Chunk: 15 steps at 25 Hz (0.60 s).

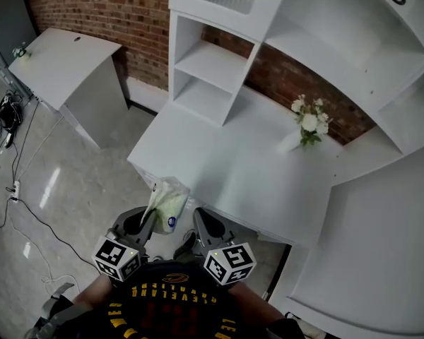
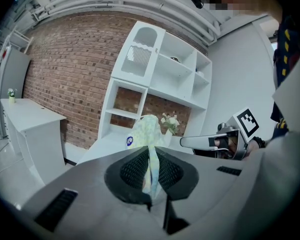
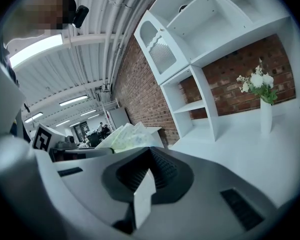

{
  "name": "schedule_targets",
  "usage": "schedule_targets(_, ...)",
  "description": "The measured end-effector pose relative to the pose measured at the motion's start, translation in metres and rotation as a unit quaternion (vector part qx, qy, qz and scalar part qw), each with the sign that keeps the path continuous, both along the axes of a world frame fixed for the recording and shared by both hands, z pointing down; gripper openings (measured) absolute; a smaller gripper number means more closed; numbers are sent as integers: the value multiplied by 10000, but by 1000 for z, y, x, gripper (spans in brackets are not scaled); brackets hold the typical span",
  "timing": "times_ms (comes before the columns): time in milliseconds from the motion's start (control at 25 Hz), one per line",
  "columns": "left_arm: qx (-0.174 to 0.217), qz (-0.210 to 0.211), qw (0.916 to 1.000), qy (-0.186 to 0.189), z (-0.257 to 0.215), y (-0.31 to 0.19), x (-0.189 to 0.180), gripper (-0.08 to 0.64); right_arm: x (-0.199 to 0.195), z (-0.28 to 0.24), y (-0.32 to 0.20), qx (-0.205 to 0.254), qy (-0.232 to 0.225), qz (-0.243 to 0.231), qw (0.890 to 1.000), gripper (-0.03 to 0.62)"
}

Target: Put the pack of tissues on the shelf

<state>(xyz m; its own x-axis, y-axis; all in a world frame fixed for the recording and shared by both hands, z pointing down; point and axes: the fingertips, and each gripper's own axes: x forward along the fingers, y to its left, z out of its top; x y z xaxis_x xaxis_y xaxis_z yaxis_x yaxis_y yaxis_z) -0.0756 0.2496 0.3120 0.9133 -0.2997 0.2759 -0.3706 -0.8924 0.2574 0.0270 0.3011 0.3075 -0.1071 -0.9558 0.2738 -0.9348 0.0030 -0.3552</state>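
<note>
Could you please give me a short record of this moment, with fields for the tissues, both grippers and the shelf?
pack of tissues: held up by the desk's front edge
left hand-held gripper: shut on the pack
right hand-held gripper: jaws together, not on the pack
shelf: white, at the desk's back
task status: pack not yet on shelf

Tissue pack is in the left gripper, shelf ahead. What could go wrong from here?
1. The left gripper pinches only a thin fold of the pack of tissues; it could slip out and drop to the floor, as it hangs at the edge of the desk.
2. The flower vase stands on the desk near the shelf; a wide swing might topple it.
</note>
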Motion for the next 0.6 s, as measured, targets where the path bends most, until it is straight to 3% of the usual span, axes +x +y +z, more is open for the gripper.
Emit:
schedule_targets(240,113,-167,9998,-23,-7,-22,39,17,46,-5,-24,103,-54,-100,9999,6)
schedule_targets(480,85,-391,9992,-62,-3,-33,54,17,59,-3,-43,126,-94,-410,9990,6)
schedule_targets(600,11,-399,9991,-124,3,-37,59,17,70,2,-47,83,-170,-351,9992,6)
